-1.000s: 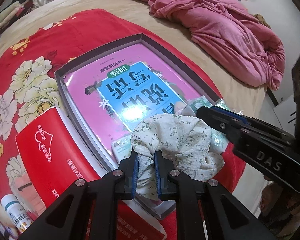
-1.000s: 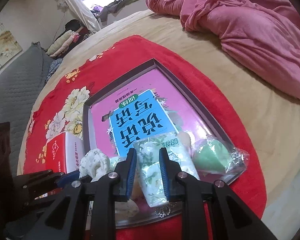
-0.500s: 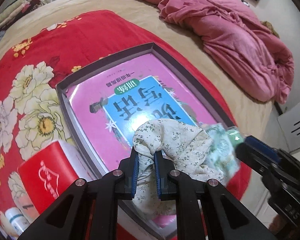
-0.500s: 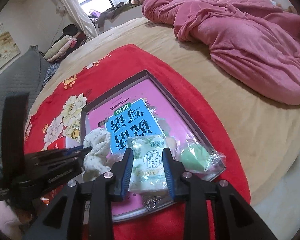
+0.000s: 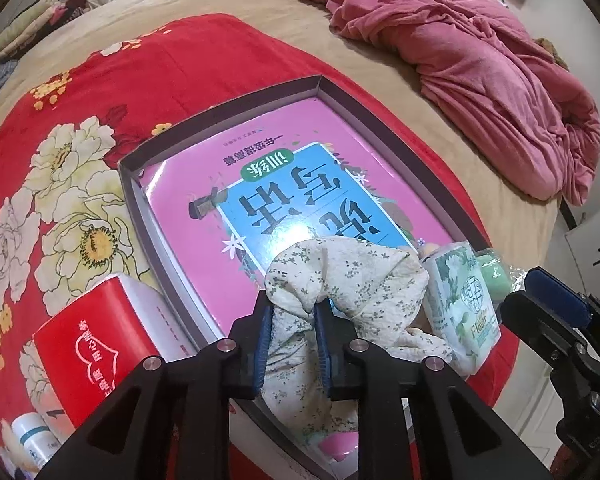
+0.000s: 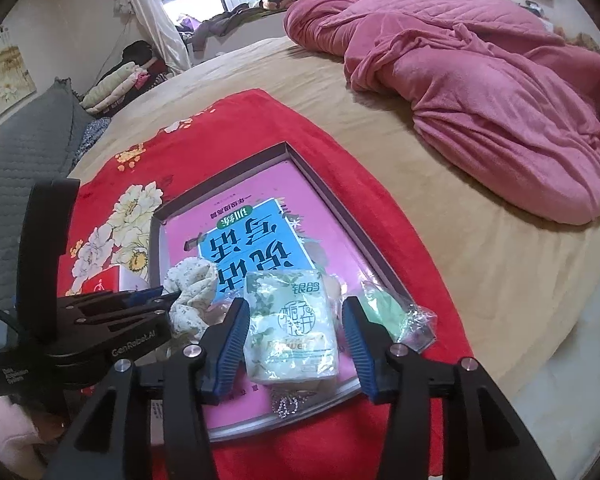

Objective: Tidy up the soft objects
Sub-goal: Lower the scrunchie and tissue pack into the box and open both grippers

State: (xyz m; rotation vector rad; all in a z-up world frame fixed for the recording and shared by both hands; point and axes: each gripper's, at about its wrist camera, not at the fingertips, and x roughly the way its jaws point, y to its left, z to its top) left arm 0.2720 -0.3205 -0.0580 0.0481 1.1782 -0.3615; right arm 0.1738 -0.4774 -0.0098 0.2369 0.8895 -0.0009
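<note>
Bedding fills the scene: a red flowered blanket carries a shallow tray. Inside it, the left gripper pinches a floral cloth between closed fingers. Beside it, the right gripper stands open around a tissue pack, pads apart from it.

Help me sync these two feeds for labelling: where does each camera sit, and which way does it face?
Left wrist: sits on the left claw, looking along its fingers over the tray on the bed; the claw is shut on the floral cloth, and the right claw shows at right.
Right wrist: sits on the right claw, open around the tissue pack, facing the window; the left claw shows at left.
Shared: tray, floral cloth, tissue pack, pink blanket.
</note>
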